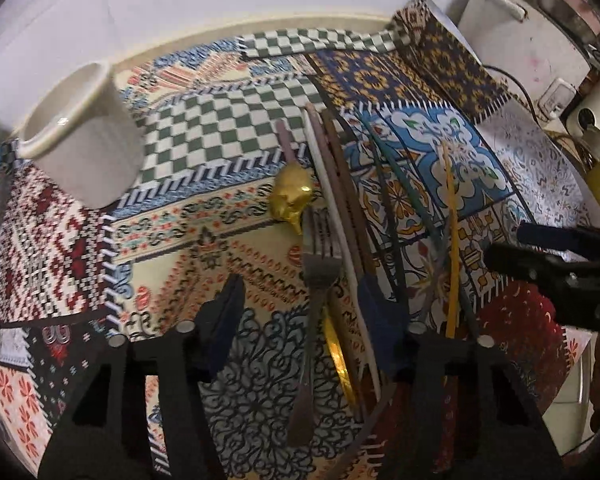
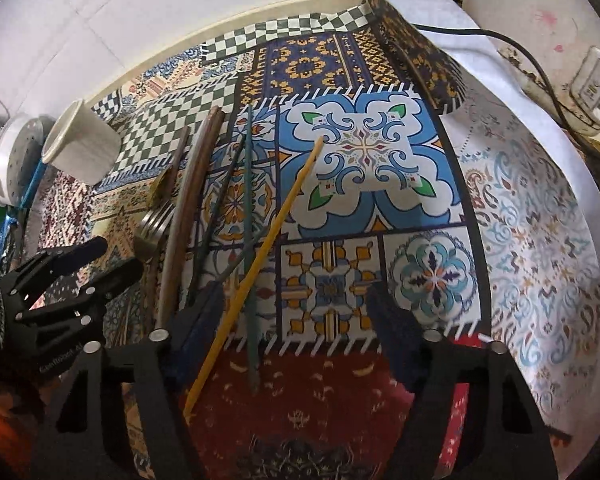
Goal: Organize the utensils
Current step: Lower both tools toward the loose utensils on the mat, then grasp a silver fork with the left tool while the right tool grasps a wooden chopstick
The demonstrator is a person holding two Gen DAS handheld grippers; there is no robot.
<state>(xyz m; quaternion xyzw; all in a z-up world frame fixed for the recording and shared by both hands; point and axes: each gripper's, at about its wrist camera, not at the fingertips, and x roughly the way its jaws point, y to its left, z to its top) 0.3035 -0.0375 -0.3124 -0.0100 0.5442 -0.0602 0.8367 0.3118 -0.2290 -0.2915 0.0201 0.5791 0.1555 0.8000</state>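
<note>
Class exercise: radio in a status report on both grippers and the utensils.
Left gripper open over silver metal fork. Right gripper open over yellow chopstick. White ceramic cup empty. Nothing blocking.

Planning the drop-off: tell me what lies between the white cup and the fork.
In the left wrist view, only patterned mat lies between the white cup and the fork; the gold spoon sits just above that stretch.

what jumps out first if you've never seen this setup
The loud patchwork-print cloth fills both views. A row of long utensils lies across its middle: a yellow stick, dark green sticks, brown chopsticks and a fork beside a gold spoon. A white cup stands at the left.
</note>
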